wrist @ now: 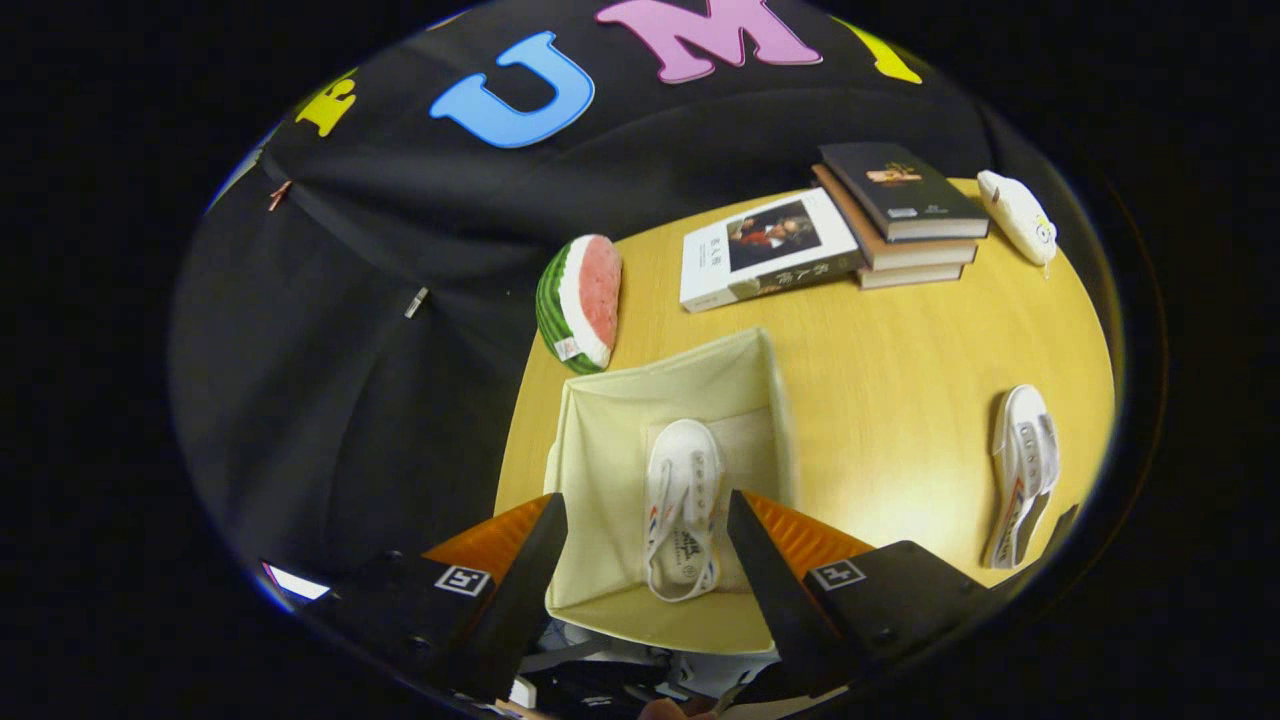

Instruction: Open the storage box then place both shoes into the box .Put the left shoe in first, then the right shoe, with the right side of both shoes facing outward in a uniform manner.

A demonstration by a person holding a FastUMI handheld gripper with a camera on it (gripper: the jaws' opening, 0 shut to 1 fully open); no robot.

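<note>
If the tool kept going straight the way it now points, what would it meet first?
Probably the white shoe lying in the open storage box; the open tool hangs above it, though depth is unclear.

Table point(900, 380) bears box point(600, 450), shoe point(1022, 470), books point(900, 215), watermelon point(580, 300).
</note>
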